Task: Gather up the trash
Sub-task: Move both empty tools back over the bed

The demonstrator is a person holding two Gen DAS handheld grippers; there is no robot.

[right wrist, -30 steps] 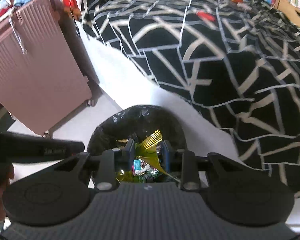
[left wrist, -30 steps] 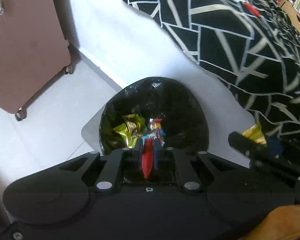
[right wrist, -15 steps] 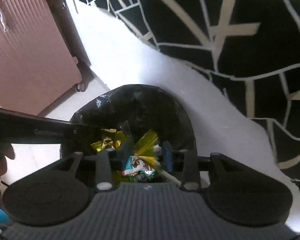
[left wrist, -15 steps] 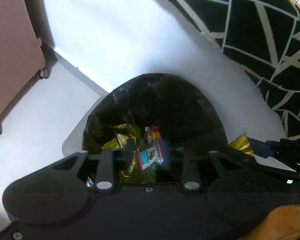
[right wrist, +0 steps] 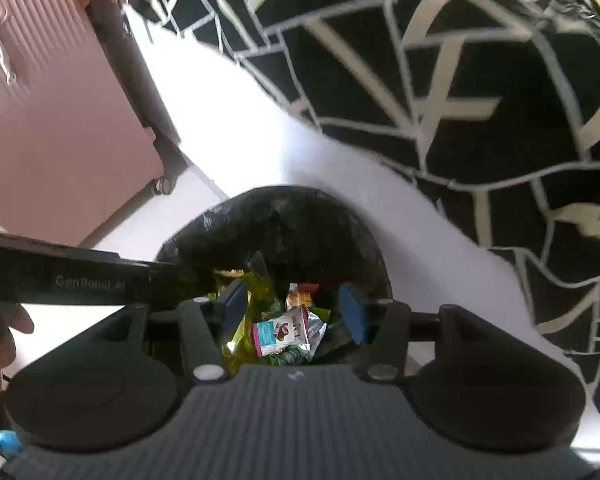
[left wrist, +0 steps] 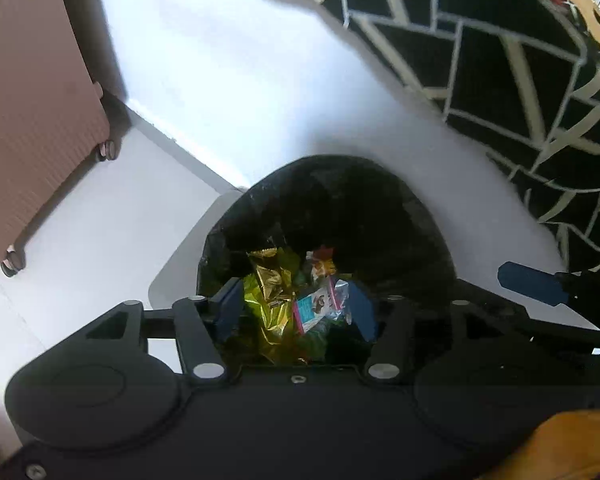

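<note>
Both grippers (left wrist: 296, 312) (right wrist: 294, 312) just opened, empty — over lined bin (left wrist: 340, 208); white floor (left wrist: 100, 220), patterned bedding (right wrist: 460, 80).

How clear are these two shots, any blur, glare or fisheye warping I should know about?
Left wrist view: bedspread smeared by motion, white bed side blown out, bin interior dark, wrappers fairly sharp. Right wrist view: strong fisheye bulge in the bedspread, suitcase soft, teal wrapper readable.

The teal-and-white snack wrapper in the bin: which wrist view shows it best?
The right wrist view: the teal-and-white wrapper lies nearly face-on, its print visible, between the open right gripper. In the left wrist view the wrapper appears smaller, tilted and blurrier.
</note>
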